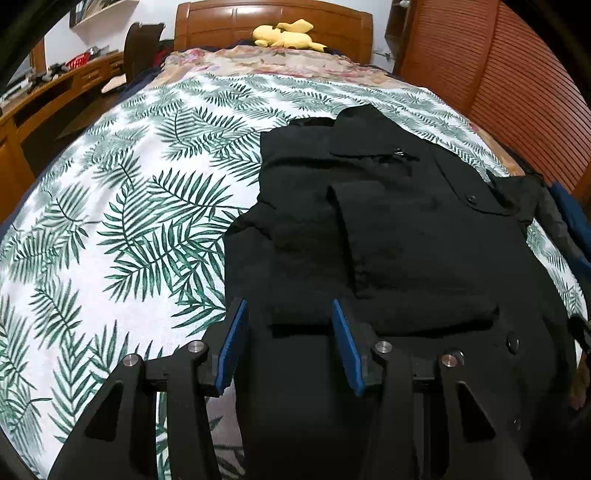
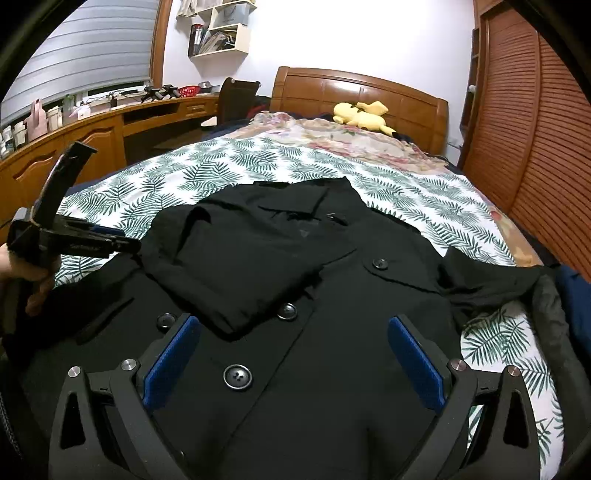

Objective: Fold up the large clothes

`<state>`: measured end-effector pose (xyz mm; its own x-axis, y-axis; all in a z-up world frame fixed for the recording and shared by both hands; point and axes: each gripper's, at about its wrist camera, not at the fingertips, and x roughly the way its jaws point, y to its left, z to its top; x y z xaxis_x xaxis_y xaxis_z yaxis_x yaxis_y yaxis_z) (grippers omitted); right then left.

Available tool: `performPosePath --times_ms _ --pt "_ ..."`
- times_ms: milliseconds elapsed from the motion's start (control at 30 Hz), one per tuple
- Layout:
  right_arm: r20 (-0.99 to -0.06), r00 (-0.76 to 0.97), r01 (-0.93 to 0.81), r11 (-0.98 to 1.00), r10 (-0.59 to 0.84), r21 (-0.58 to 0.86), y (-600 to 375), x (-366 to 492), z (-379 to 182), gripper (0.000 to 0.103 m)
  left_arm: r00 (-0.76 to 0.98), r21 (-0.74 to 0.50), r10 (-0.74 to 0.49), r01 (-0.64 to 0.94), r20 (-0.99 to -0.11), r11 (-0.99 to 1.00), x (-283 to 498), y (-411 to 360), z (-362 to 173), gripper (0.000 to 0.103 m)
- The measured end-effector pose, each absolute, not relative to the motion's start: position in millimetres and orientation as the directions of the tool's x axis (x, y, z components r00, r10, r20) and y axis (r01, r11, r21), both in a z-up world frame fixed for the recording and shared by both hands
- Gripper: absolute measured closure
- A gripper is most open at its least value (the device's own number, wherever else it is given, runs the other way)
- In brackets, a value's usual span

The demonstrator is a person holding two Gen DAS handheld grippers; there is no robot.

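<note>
Lying flat beneath right gripper (image 2: 293,354), black coat (image 2: 332,295), jaws apart

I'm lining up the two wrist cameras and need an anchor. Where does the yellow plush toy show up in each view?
Left wrist view: the yellow plush toy lies at the top centre, against the wooden headboard.
Right wrist view: the same toy sits upper right of centre, again at the headboard.
Shared landmark: the black coat spread on the leaf-print bedspread.
</note>
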<state>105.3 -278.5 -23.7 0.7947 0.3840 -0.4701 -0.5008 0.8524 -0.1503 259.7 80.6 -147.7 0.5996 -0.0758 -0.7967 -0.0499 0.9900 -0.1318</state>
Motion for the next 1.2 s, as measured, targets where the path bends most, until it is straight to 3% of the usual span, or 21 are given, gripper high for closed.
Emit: performPosePath --times_ms 200,267,367,433,533,867,1200 --pt "-0.476 0.793 -0.503 0.849 0.38 -0.161 -278 105 -25 0.002 0.57 -0.16 -0.096 -0.062 -0.816 0.985 272 81 -158 0.055" --pt "-0.475 0.793 -0.503 0.85 0.382 -0.156 -279 107 -24 0.002 0.535 -0.157 -0.105 -0.052 -0.838 0.986 277 77 -166 0.059" --pt "-0.474 0.793 -0.5 0.853 0.383 -0.148 -279 109 -23 0.002 0.525 -0.149 -0.109 -0.035 -0.844 0.988 278 73 -170 0.072" --pt "-0.473 0.792 -0.5 0.855 0.386 -0.141 -280 109 -23 0.002 0.53 -0.143 -0.112 -0.016 -0.84 0.99 274 69 -165 0.094" --pt "-0.474 0.792 -0.499 0.855 0.384 -0.141 -280 108 -25 0.002 0.615 -0.097 -0.101 0.04 -0.782 0.995 258 51 -136 0.095" --pt "-0.454 0.813 -0.455 0.884 0.364 -0.105 -302 113 -14 0.002 0.749 -0.094 -0.23 0.221 -0.621 0.971 217 -23 -25 0.096" --pt "-0.415 0.856 -0.359 0.932 0.307 -0.051 -357 106 -5 0.002 0.758 -0.047 -0.327 0.366 -0.565 0.93 188 -91 16 0.096"
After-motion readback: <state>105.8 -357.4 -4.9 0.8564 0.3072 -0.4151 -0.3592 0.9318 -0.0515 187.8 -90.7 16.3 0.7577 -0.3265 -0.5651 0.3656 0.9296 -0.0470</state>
